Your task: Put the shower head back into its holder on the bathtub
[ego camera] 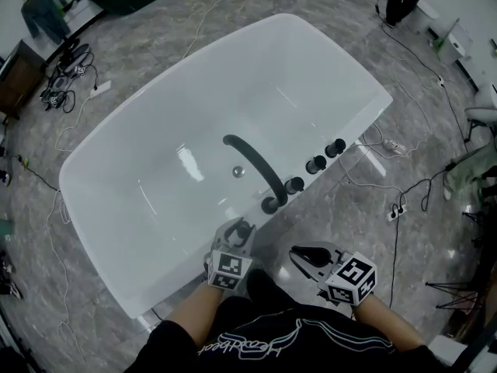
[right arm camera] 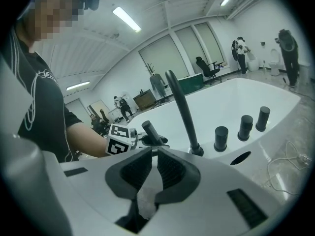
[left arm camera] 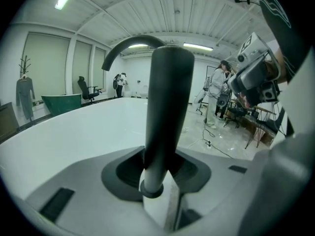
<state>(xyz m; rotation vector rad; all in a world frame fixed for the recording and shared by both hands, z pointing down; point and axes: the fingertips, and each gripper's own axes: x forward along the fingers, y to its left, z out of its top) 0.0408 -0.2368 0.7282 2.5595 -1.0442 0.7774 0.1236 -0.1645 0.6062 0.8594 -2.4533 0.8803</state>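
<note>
Shower head (left arm camera: 165, 107): a slim, matte dark cylinder that stood upright between the jaws of the left gripper (ego camera: 235, 238), which were clamped near its lower end. The white bathtub (ego camera: 194, 162) lay just ahead of the jaws. The right gripper (right arm camera: 153, 151) jaws were nearly together and held nothing.

Glossy white bathtub (ego camera: 155, 169), black arched spout (ego camera: 260, 164), three black knobs (ego camera: 316, 164), dark grey shower head (left arm camera: 165, 107), grey marbled floor (ego camera: 155, 45), black shirt (ego camera: 256, 336) with white line print
</note>
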